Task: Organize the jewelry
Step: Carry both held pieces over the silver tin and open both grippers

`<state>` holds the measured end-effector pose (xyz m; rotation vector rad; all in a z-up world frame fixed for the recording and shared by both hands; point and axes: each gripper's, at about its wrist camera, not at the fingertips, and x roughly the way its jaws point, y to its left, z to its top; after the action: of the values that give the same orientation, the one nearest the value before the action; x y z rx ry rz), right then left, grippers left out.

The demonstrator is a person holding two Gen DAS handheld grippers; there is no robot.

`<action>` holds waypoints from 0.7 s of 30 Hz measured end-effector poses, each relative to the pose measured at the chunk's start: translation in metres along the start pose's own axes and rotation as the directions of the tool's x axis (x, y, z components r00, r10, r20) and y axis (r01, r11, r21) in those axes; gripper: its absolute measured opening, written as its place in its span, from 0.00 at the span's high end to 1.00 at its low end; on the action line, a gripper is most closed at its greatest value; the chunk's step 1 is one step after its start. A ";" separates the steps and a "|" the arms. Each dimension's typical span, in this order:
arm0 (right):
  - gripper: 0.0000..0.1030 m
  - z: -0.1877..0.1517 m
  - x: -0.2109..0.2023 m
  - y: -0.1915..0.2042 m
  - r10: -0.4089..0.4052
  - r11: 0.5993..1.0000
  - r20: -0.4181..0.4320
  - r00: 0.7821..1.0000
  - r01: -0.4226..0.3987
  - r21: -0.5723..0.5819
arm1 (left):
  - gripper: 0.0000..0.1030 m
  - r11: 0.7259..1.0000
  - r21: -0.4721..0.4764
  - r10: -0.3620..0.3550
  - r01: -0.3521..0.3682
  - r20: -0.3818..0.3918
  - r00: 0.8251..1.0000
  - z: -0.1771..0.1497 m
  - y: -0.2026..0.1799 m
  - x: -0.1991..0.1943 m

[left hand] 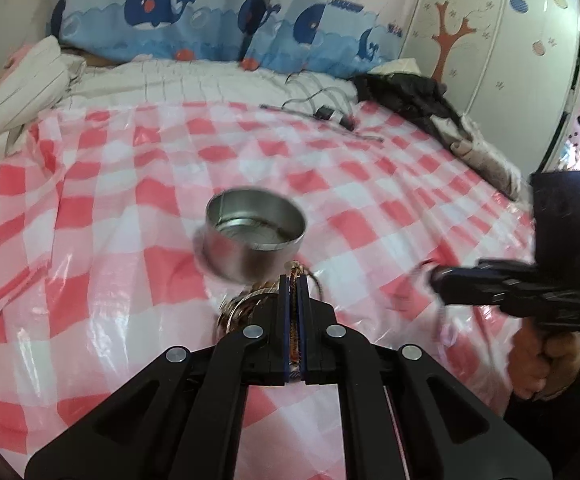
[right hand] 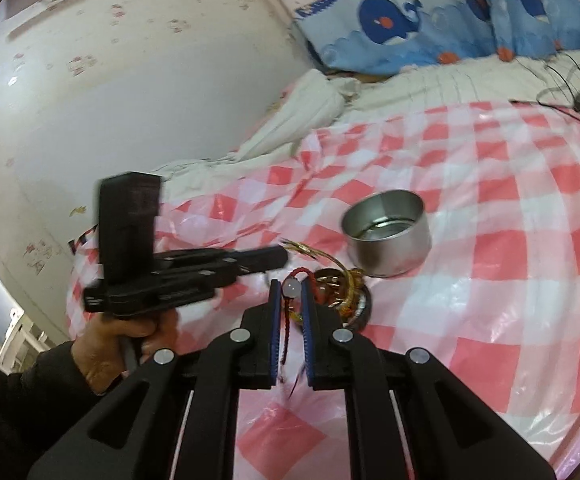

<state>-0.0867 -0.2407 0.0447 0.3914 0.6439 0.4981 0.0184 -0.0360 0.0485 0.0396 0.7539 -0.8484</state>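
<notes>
A round silver tin (left hand: 255,236) stands open on the pink checked cloth; it also shows in the right wrist view (right hand: 388,232). My left gripper (left hand: 294,280) is shut on a gold chain bracelet (left hand: 295,312), just in front of the tin; from the right view the left gripper (right hand: 282,258) holds the gold bracelet (right hand: 330,260) lifted. My right gripper (right hand: 292,290) is shut on a red cord bracelet with a pale bead (right hand: 292,289). A small dark dish with more jewelry (right hand: 342,300) lies beneath, near the tin. The right gripper (left hand: 434,280) shows blurred at the right in the left wrist view.
The pink and white checked plastic cloth (left hand: 130,220) covers a bed. Whale-print bedding (left hand: 194,12) and striped pillows (left hand: 22,92) lie at the back. Black cables and a charger (left hand: 326,112) and dark clothing (left hand: 410,92) lie at the far right. A wall (right hand: 110,80) borders the bed's left side.
</notes>
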 end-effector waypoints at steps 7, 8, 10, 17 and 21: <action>0.90 0.024 0.005 -0.004 -0.032 0.999 0.002 0.999 0.032 -0.029 | 0.97 1.000 0.009 -0.015 0.014 0.051 0.999 0.043 0.001 0.004; 0.90 0.027 0.007 -0.006 -0.035 0.999 0.002 0.999 0.035 -0.028 | 0.97 1.000 0.003 -0.022 0.022 0.054 0.998 0.050 0.003 0.008; 0.90 0.035 0.008 -0.012 -0.044 0.999 0.005 0.999 0.044 -0.025 | 0.97 0.999 -0.020 -0.031 0.033 0.058 0.998 0.060 0.008 0.019; 0.90 0.059 0.019 -0.036 -0.062 0.998 0.013 0.998 0.062 -0.001 | 0.84 0.996 -0.069 0.059 -0.064 -0.081 0.995 0.066 0.036 0.092; 0.90 0.073 0.028 -0.042 -0.055 0.998 0.014 0.998 0.055 0.003 | 0.58 0.991 -0.072 0.102 -0.111 -0.127 0.987 0.059 0.048 0.101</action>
<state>-0.0071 -0.2730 0.0648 0.3786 0.6400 0.4413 0.1284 -0.0893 0.0179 0.0623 0.8931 -0.7186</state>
